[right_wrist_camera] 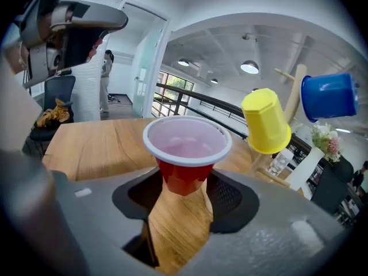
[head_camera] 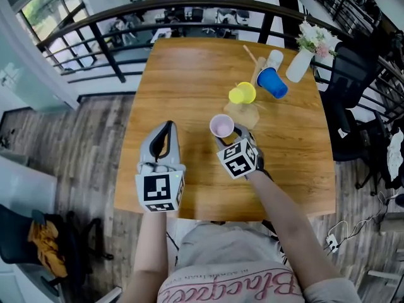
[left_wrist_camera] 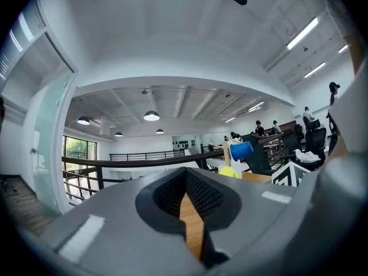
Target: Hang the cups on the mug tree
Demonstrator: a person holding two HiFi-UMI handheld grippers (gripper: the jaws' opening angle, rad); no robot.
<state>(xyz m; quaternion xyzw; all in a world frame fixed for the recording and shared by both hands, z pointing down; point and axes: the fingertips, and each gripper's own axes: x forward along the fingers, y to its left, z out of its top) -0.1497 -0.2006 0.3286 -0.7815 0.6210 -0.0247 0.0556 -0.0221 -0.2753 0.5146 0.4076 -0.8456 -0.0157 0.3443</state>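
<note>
Over the near-left part of the table, the left gripper has its tongs pressed together on nothing. Right of it, above the table's middle, the right gripper pinches the red cup low on its body, mouth up and clear of the wood. The cup looks like thin disposable plastic: very light, with walls that would likely buckle under a hard squeeze and a smooth skin that could slip. The low hold near the stiffer base seems the sensible place, and it leaves the rolled rim free to go over a peg. Further right, toward the far-right corner, the mug tree already carries a yellow cup and a blue cup, with one bare peg above them.
</note>
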